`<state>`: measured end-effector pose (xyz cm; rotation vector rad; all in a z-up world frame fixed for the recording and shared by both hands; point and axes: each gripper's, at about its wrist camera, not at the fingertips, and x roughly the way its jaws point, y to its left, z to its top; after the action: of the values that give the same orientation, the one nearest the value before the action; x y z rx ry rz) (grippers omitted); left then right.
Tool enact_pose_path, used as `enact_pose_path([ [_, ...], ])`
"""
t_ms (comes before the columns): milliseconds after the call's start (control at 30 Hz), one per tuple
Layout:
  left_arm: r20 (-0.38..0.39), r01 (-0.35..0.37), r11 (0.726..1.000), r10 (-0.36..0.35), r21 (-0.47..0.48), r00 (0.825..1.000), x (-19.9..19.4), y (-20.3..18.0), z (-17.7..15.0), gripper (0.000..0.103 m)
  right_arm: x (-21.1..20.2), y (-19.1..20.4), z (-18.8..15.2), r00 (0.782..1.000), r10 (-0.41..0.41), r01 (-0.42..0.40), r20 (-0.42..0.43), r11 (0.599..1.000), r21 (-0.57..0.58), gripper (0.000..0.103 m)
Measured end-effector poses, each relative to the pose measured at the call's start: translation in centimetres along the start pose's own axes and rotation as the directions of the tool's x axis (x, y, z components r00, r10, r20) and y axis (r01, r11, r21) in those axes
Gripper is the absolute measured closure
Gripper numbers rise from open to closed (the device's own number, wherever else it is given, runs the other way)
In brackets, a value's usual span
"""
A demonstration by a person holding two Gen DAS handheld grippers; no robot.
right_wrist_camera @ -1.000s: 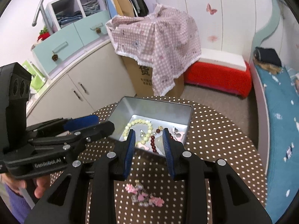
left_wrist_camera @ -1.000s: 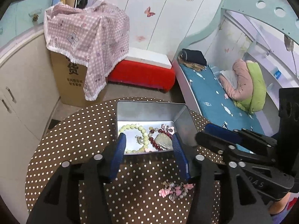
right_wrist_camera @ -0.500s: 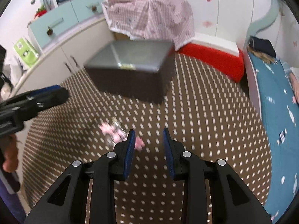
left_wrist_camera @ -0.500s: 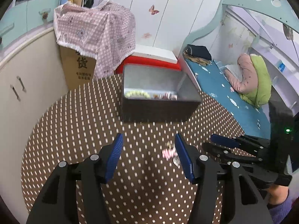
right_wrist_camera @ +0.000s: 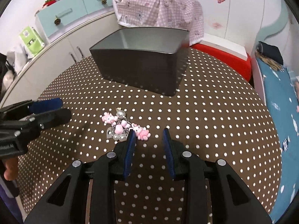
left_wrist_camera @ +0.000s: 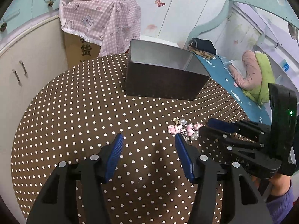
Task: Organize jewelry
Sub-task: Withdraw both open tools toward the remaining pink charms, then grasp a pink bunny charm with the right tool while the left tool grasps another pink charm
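Note:
A pink charm bracelet with pearl beads (left_wrist_camera: 185, 128) (right_wrist_camera: 124, 126) lies on the brown dotted round table (left_wrist_camera: 74, 112) (right_wrist_camera: 214, 115). A grey metal tin (left_wrist_camera: 164, 74) (right_wrist_camera: 142, 65) stands behind it; its contents are hidden from this low angle. My left gripper (left_wrist_camera: 148, 139) is open and empty, low over the table, with the bracelet just past its right fingertip. My right gripper (right_wrist_camera: 148, 133) is open and empty, its left fingertip touching or just beside the bracelet's right end. Each gripper shows in the other's view: the right one (left_wrist_camera: 220, 128), the left one (right_wrist_camera: 48, 108).
A cardboard box under a pink checked cloth (left_wrist_camera: 101, 22) and a red stool (right_wrist_camera: 220, 59) stand behind the table. White cabinets (left_wrist_camera: 22, 65) are at the left, a bed with a teal sheet (left_wrist_camera: 233, 85) at the right.
Both grippers have dropped from above the tin down to table level and pulled back toward me. The tin's inside is no longer visible. The bracelet lies where it was.

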<state>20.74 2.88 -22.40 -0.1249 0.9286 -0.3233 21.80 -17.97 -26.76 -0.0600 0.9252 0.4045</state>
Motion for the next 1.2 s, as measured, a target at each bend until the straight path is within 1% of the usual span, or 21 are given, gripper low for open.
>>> enact_pose_path([
  [167, -0.002, 0.003, 1.000, -0.003, -0.006, 1.000, 0.1, 0.0, -0.4, 0.048, 0.5, 0.2, 0.4, 1.000, 0.014, -0.015, -0.018, 0.999, -0.048, 0.072],
  [267, -0.005, 0.004, 1.000, -0.004, -0.013, 1.000, 0.2, 0.2, -0.4, 0.048, 0.7, 1.1, 0.6, 1.000, 0.023, -0.025, -0.018, 0.995, -0.097, 0.072],
  [400, -0.007, 0.008, 1.000, -0.008, -0.029, 1.000, 0.2, 0.7, -0.1, 0.048, 0.8, 1.7, 0.8, 0.999, 0.031, -0.033, -0.018, 0.990, -0.141, 0.075],
  [433, -0.008, 0.006, 1.000, -0.006, -0.029, 1.000, 0.3, 0.8, -0.1, 0.048, 0.8, 2.0, 0.9, 0.999, 0.039, -0.041, -0.019, 0.988, -0.152, 0.086],
  [533, -0.013, -0.001, 0.999, 0.001, -0.036, 1.000, 0.4, 1.0, -0.1, 0.048, 0.8, 2.4, 0.9, 0.999, 0.052, -0.054, -0.016, 0.985, -0.163, 0.088],
  [600, -0.017, -0.003, 0.999, 0.003, -0.039, 1.000, 0.5, 1.1, -0.1, 0.048, 0.5, 2.4, 0.8, 0.998, 0.058, -0.058, -0.005, 0.987, -0.148, 0.088],
  [633, -0.017, -0.005, 0.999, 0.004, -0.041, 1.000, 0.5, 1.1, -0.1, 0.048, 0.3, 2.2, 0.7, 0.998, 0.060, -0.058, 0.007, 0.989, -0.135, 0.103],
  [700, -0.018, -0.002, 0.999, 0.002, -0.037, 1.000, 0.5, 1.1, -0.1, 0.048, -0.3, 1.7, 0.5, 0.997, 0.080, -0.077, 0.020, 0.991, -0.106, 0.102],
  [767, -0.019, -0.004, 1.000, 0.003, -0.030, 1.000, 0.6, 1.0, 0.0, 0.048, -1.1, 1.2, 0.6, 0.997, 0.063, -0.059, 0.042, 0.994, -0.089, 0.102],
  [833, -0.021, -0.001, 1.000, 0.001, -0.022, 1.000, 0.7, 0.7, 0.0, 0.048, -1.7, 0.4, 0.7, 0.996, 0.077, -0.075, 0.032, 0.995, -0.062, 0.102],
  [867, -0.021, -0.001, 1.000, 0.000, -0.020, 1.000, 0.8, 0.6, 0.0, 0.048, -2.1, 0.3, 0.7, 0.996, 0.073, -0.070, 0.048, 0.996, -0.062, 0.102],
  [900, -0.022, -0.005, 1.000, 0.004, -0.020, 1.000, 0.9, 0.6, 0.0, 0.048, -2.4, 0.3, 0.8, 0.995, 0.069, -0.064, 0.070, 0.995, -0.070, 0.101],
  [933, -0.022, -0.007, 1.000, 0.007, -0.021, 1.000, 0.9, 0.5, 0.0, 0.048, -2.4, 0.3, 0.9, 0.995, 0.083, -0.078, 0.060, 0.994, -0.079, 0.098],
  [967, -0.022, -0.005, 1.000, 0.005, -0.024, 1.000, 1.0, 0.5, -0.1, 0.048, -2.2, 0.6, 1.1, 0.995, 0.083, -0.079, 0.050, 0.993, -0.085, 0.098],
  [1033, -0.023, -0.003, 0.999, 0.002, -0.035, 1.000, 0.9, 0.6, -0.1, 0.048, -2.0, 1.3, 1.4, 0.995, 0.075, -0.067, 0.060, 0.990, -0.123, 0.098],
  [1200, -0.023, -0.006, 0.999, 0.005, -0.041, 1.000, 0.7, 1.2, -0.4, 0.048, 0.4, 2.9, 2.0, 0.999, 0.045, -0.045, -0.004, 0.979, -0.199, 0.098],
])
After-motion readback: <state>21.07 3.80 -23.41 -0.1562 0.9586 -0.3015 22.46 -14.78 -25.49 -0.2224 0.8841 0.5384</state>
